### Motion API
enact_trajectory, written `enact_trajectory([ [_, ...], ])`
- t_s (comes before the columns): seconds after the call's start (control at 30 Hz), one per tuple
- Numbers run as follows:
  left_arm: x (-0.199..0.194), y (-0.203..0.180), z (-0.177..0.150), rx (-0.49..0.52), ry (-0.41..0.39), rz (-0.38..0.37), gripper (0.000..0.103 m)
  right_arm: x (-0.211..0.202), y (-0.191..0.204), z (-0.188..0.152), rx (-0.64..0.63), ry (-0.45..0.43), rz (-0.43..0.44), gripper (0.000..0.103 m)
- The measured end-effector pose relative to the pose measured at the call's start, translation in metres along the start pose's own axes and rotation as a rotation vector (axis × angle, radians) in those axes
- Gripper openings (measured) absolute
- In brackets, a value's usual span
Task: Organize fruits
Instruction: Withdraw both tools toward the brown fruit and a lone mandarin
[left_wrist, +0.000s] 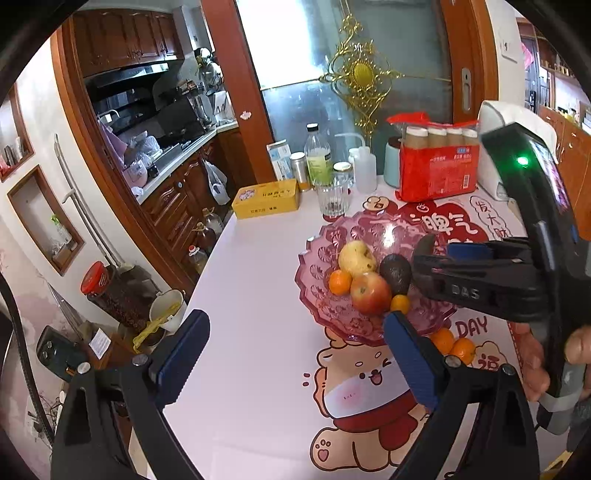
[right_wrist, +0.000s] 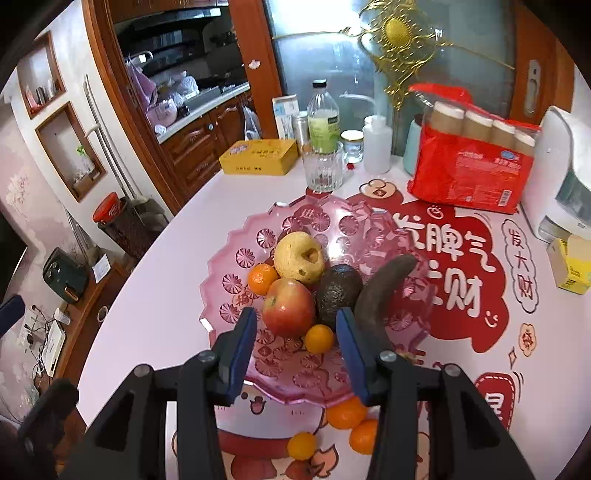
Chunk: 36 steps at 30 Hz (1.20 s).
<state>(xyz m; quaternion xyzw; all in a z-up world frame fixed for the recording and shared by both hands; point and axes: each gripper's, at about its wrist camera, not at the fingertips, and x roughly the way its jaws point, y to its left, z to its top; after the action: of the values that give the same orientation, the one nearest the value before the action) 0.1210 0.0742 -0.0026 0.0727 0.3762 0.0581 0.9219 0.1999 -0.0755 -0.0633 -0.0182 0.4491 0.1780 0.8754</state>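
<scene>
While my left claw gapes empty and my right claw stands part-open holding nothing, I should approach the loose tangerines low, beneath the pink bowl rim.

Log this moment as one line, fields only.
left gripper: open, empty | right gripper: open, empty, over pink glass bowl | bowl: pear, apple, avocado, blackened banana, two mandarins | table: three mandarins
</scene>
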Motion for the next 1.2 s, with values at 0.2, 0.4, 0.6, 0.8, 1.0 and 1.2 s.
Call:
enact_trajectory([
  [0.2, -0.023, -0.006, 0.002, 0.019, -0.042, -0.031, 0.095, -0.045, -0.014, -0.011, 0.032, -0.080, -0.014, 0.045],
  [0.4, -0.042, -0.021, 0.000, 0.044, -0.085, -0.098, 0.098, -0.091, -0.028, -0.036, 0.039, -0.146, -0.070, 0.045],
  [0.6, -0.048, -0.035, 0.000, 0.044, -0.101, -0.193, 0.098, -0.128, -0.045, -0.064, 0.027, -0.189, -0.137, 0.045],
  [0.8, -0.042, -0.049, -0.007, 0.056, -0.085, -0.280, 0.098, -0.153, -0.068, -0.096, 0.071, -0.200, -0.196, 0.045],
  [1.0, -0.017, -0.064, -0.029, 0.060, -0.015, -0.337, 0.098, -0.168, -0.100, -0.130, 0.152, -0.186, -0.276, 0.045],
  [1.2, 0.009, -0.085, -0.057, 0.089, 0.054, -0.370, 0.098, -0.173, -0.131, -0.160, 0.238, -0.158, -0.330, 0.045],
])
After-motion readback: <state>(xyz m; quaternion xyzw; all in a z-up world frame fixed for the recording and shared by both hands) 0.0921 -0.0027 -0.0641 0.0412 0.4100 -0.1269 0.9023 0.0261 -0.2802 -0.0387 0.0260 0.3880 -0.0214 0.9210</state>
